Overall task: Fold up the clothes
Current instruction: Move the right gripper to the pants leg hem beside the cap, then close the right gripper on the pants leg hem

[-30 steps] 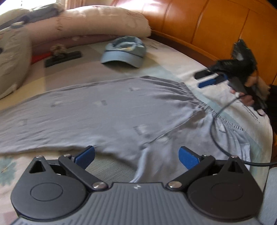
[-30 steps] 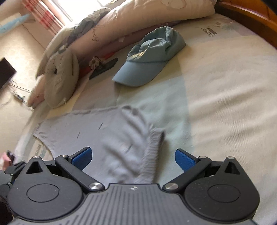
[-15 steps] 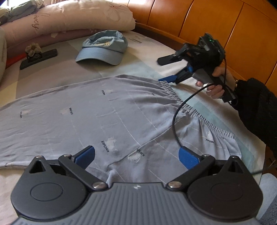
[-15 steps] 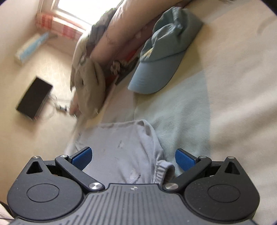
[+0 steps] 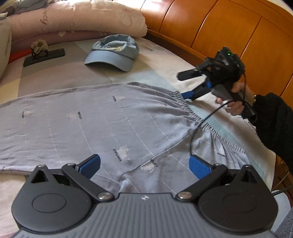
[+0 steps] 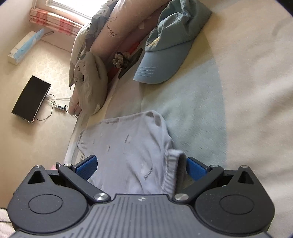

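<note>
**Trousers spread on the bed, both sets of fingers wide apart**

Grey trousers (image 5: 109,124) with small printed logos lie flat across the bed (image 5: 161,60), their gathered elastic waistband (image 5: 194,113) toward the wooden headboard (image 5: 228,31).

The left gripper (image 5: 144,165) hovers low over the crotch area, its blue-padded fingers (image 5: 89,164) spread wide with cloth beneath them but nothing pinched.

The right gripper (image 6: 141,167), held in a hand (image 5: 236,102) with a black sleeve (image 5: 274,124), sits at the far end of the waistband. In the right wrist view its fingers (image 6: 196,168) are released and wide apart; a raised fold of the waistband stands just beside, possibly touching, the right-hand finger, but it is not clamped. A black cable (image 5: 203,124) droops from this gripper onto the fabric.

A light blue cap (image 5: 113,53) rests well beyond the trousers, near the pillows (image 5: 77,16).
</note>
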### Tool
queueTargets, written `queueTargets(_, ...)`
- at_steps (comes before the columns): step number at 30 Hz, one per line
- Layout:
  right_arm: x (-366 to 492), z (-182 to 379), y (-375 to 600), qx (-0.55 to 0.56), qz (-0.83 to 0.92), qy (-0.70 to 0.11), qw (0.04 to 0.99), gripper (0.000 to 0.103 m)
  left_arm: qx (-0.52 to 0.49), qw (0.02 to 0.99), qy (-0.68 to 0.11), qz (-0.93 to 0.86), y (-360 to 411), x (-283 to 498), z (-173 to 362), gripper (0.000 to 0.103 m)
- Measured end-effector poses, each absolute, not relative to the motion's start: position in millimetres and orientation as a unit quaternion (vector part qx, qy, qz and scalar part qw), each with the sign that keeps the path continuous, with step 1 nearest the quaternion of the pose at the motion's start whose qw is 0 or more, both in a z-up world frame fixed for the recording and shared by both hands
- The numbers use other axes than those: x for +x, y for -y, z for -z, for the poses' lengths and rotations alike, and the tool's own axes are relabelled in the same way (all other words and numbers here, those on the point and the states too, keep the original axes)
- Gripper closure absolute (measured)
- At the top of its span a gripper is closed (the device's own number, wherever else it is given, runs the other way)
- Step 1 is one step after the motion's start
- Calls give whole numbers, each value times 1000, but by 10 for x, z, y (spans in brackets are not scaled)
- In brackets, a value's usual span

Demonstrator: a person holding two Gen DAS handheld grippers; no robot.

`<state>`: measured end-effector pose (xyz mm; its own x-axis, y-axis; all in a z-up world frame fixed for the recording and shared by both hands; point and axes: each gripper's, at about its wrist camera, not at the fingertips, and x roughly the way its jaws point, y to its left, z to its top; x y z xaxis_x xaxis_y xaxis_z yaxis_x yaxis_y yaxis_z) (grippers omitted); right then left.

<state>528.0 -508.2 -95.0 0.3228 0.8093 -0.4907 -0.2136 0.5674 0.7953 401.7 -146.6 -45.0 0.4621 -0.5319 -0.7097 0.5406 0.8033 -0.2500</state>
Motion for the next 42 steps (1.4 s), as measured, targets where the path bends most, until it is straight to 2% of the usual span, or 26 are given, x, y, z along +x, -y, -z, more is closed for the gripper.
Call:
queueTargets(21, 5561, 1038, 4871, 330, -411, -482, 700, 0, -14, 857, -420, 298, 1313, 4031, 484, 1)
queueTargets(24, 5527, 1062, 4930, 311, -419, -477, 708, 15, -21, 854, -422, 305, 1305, 4028, 514, 1)
queueTargets(26, 5543, 1093, 4986, 312, -412, -478, 711, 30, -24, 852, -421, 309, 1308, 4029, 518, 1)
queueTargets(28, 5620, 1127, 5029, 334, -399, -486, 702, 32, -25, 851, -421, 313, 1323, 4035, 512, 1)
queueTargets(31, 5675, 1104, 4911, 310, -411, -485, 707, 30, -24, 852, -419, 314, 1333, 4042, 511, 1)
queueTargets(33, 5720, 1131, 4925, 309, -407, -489, 707, 38, -23, 851, -421, 313, 1330, 4044, 523, 1)
queueTargets(35, 5767, 1187, 4994, 317, -394, -497, 705, 69, -21, 850, -425, 311, 1318, 4043, 547, 1)
queueTargets(36, 5776, 1229, 5023, 320, -383, -500, 707, 76, -20, 850, -427, 309, 1315, 4040, 558, 1)
queueTargets(38, 5779, 1285, 5030, 320, -369, -499, 716, 101, -20, 849, -429, 309, 1312, 4048, 564, 1)
queueTargets(42, 5731, 1241, 4974, 302, -359, -489, 735, 101, -7, 850, -423, 314, 1324, 4072, 509, 1)
